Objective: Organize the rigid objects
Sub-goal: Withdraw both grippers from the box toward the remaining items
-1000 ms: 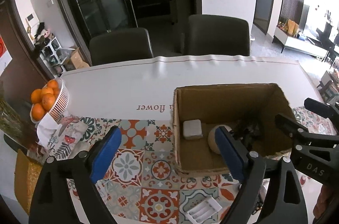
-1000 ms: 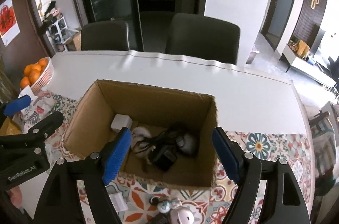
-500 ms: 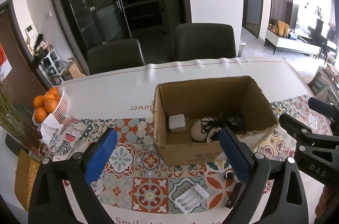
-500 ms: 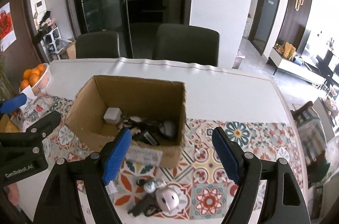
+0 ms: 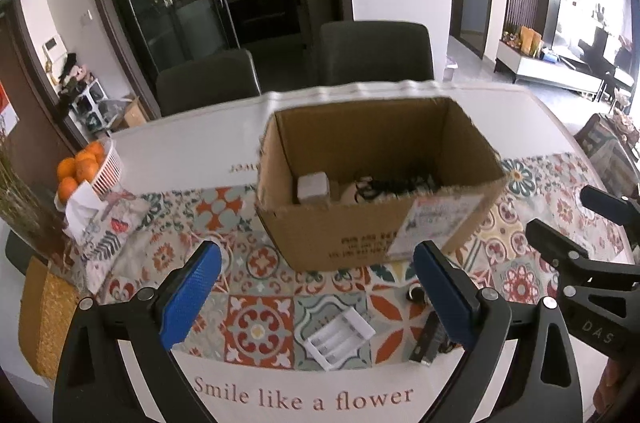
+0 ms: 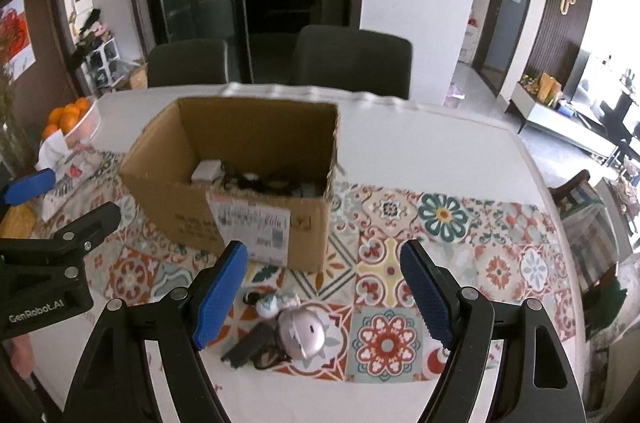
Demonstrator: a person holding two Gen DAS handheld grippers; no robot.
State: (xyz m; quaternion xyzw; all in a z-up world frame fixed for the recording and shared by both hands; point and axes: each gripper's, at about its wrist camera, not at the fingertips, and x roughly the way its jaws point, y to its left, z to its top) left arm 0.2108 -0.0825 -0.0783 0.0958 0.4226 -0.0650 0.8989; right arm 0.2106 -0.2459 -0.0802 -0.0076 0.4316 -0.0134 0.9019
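Pulled back from over the cardboard box (image 5: 376,223) since a second ago, both tools, with the box now farther off and its labelled front wall in view. Left tool (image 5: 316,297) spread wide, nothing between the blue pads, hovering above the tabletop (image 5: 400,95). Right tool (image 6: 322,291) spread too, gripping nothing. Inside the box: a white cube (image 5: 313,186) and tangled black cables (image 5: 394,183). On the patterned mat (near side of the box): white battery holder (image 5: 340,337), black charger (image 6: 250,343), silver earbud case (image 6: 301,333), small white figurine (image 6: 274,303).
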